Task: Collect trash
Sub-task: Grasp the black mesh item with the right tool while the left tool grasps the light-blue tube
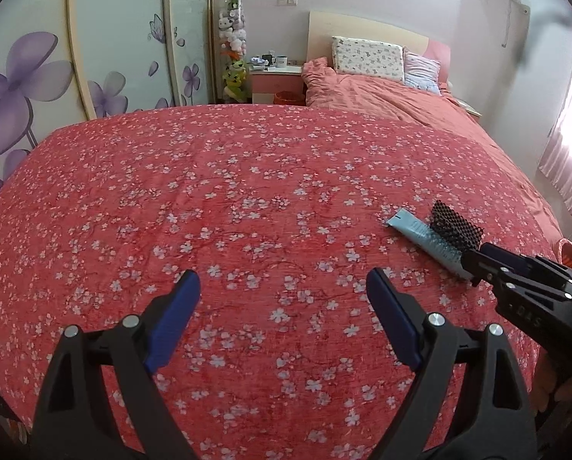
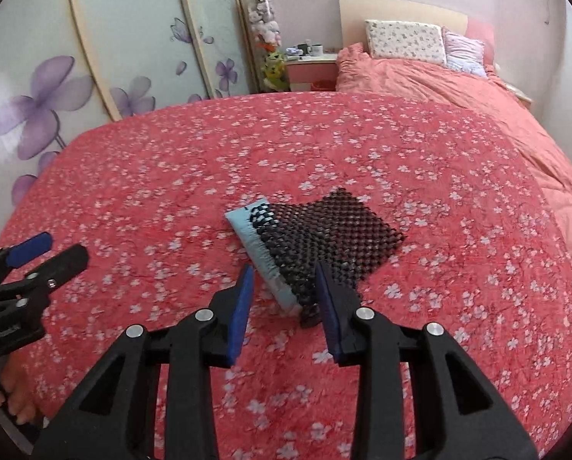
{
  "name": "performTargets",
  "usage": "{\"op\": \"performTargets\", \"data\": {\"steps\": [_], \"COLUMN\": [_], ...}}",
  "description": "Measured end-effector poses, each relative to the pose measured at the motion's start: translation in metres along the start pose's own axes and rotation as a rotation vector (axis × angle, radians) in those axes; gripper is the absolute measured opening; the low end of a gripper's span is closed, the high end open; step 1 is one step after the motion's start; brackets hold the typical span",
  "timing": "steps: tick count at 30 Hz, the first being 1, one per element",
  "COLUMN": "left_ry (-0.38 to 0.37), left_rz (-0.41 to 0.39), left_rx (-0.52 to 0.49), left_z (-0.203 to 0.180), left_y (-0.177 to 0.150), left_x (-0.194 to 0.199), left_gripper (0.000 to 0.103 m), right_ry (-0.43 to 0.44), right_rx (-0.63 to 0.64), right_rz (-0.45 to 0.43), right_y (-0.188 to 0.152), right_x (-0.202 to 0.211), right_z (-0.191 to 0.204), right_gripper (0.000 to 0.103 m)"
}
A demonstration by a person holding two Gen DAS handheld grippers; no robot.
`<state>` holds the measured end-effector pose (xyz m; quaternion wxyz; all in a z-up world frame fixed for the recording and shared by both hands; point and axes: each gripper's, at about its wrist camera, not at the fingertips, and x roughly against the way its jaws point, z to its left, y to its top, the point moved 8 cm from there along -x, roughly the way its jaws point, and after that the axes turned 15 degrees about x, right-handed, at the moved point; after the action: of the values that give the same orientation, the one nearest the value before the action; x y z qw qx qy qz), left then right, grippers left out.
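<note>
At the left, a wardrobe (image 1: 105, 38) with frosted sliding panels printed with purple flowers is running along the wall. The left gripper (image 1: 282, 287) is hovering over the bed (image 1: 247, 199), its blue-padded fingers (image 1: 178, 306) spread wide with nothing between them. The bedspread is showing as a crinkled red cloth scattered with small pale blossoms.

Further right, the trash is lying on the bedspread: a flat light-blue tube (image 2: 251, 237), squeezed thin, and a black foam mesh sleeve (image 2: 331, 237) with a bumpy open-weave texture draped over it. The right gripper (image 2: 284, 287) is sitting at the near end of the pair, fingers (image 2: 243, 306) parted on either side of them and not closed.

The right wrist view is showing the mesh as a broad, roughly square sheet covering most of the tube; the left wrist view is catching it edge-on, rising as a small dark ridge (image 1: 454, 226) above the tube (image 1: 420, 234). Only the left view is showing the pink curtain (image 1: 565, 145) at the bright window far right.
</note>
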<state>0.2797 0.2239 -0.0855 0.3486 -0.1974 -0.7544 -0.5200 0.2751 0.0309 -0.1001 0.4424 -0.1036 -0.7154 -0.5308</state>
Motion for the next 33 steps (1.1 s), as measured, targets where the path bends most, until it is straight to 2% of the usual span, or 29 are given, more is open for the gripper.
{"op": "performTargets", "data": {"steps": [1,5,6,7,9,15,23,25,28,33], "left_ry": [-0.003,-0.018,-0.022,-0.025,-0.033,-0.074,-0.121,-0.114,-0.065,0.001], "left_rz": [0.002,0.018,0.021,0.025,0.033,0.060,0.113,0.126,0.137,0.155], "left_rx": [-0.002,-0.013,-0.013,-0.015,-0.015,-0.013,-0.013,-0.008,-0.009,-0.010], "left_z": [-0.001,-0.015,-0.018,-0.021,-0.027,-0.055,-0.115,-0.128,-0.142,-0.148], "left_y": [-0.001,-0.004,-0.004,-0.005,-0.007,-0.012,-0.025,-0.028,-0.036,-0.047], "left_x": [-0.001,-0.007,-0.009,-0.010,-0.012,-0.020,-0.041,-0.050,-0.066,-0.083], "left_gripper": [0.087,0.087,0.087,0.087,0.087,0.087,0.087,0.086,0.084,0.079], "right_ry": [-0.012,-0.026,-0.022,-0.019,-0.025,-0.064,-0.220,-0.233,-0.239,-0.226], "right_rx": [0.003,-0.009,-0.012,-0.015,-0.014,-0.060,-0.198,-0.226,-0.258,-0.285], "right_rz": [0.006,0.024,0.022,0.016,0.007,-0.055,-0.069,-0.066,-0.058,-0.054], "right_y": [-0.001,-0.003,-0.003,-0.002,0.000,0.000,-0.035,-0.044,-0.059,-0.077], "right_x": [-0.002,-0.010,-0.010,-0.010,-0.009,0.009,0.039,0.044,0.049,0.053], "right_z": [-0.003,-0.009,-0.010,-0.010,-0.011,-0.034,-0.099,-0.111,-0.124,-0.135], "right_gripper": [0.029,0.029,0.025,0.017,0.007,0.005,0.005,0.005,0.005,0.005]}}
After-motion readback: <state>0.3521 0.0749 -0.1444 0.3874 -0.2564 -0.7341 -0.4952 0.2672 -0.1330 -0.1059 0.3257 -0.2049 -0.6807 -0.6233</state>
